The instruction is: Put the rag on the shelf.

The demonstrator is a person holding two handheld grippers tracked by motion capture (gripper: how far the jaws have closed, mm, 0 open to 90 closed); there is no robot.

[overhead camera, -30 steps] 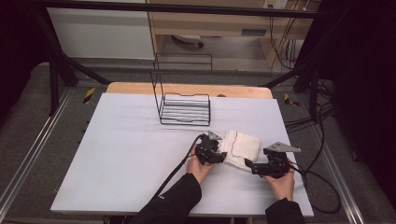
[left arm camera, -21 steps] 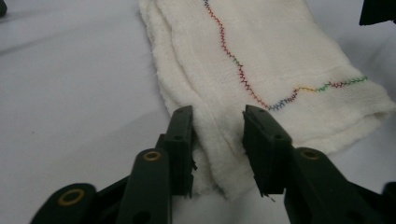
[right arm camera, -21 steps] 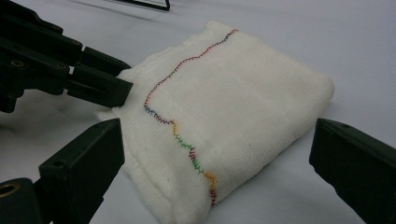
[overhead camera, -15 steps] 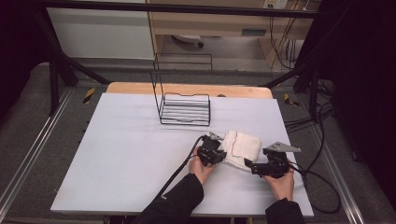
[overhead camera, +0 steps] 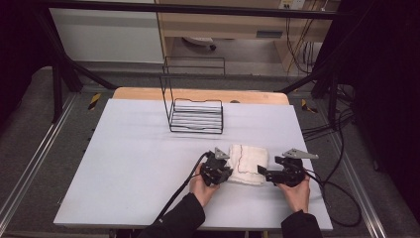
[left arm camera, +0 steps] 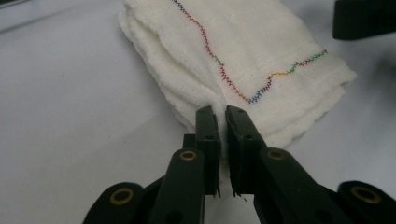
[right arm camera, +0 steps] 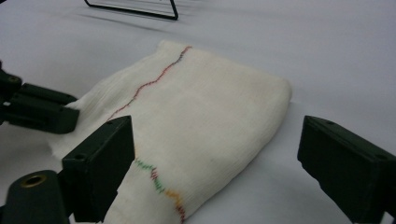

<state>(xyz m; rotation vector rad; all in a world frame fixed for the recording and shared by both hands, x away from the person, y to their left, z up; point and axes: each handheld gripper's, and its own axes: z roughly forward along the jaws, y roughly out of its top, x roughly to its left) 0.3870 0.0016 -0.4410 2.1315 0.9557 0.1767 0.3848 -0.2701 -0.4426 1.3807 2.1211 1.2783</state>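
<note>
A folded white cloth with a line of coloured stitching lies on the table between my two grippers. My left gripper has closed within the last second and is now shut on the cloth's near edge; in the high view this left gripper sits at the cloth's left side. My right gripper stands open with a corner of the cloth between its jaws. These jaws have just been closing and the pads do not press on the cloth. In the high view the right gripper is at the cloth's right side.
A black wire rack stands upright behind the cloth, toward the far edge. The white table top stretches wide to the left. Cables trail from both grippers toward the near edge, and a wooden strip borders the back.
My left gripper has shifted a little toward the near edge at the cloth's left side. The right hand has stayed in place.
</note>
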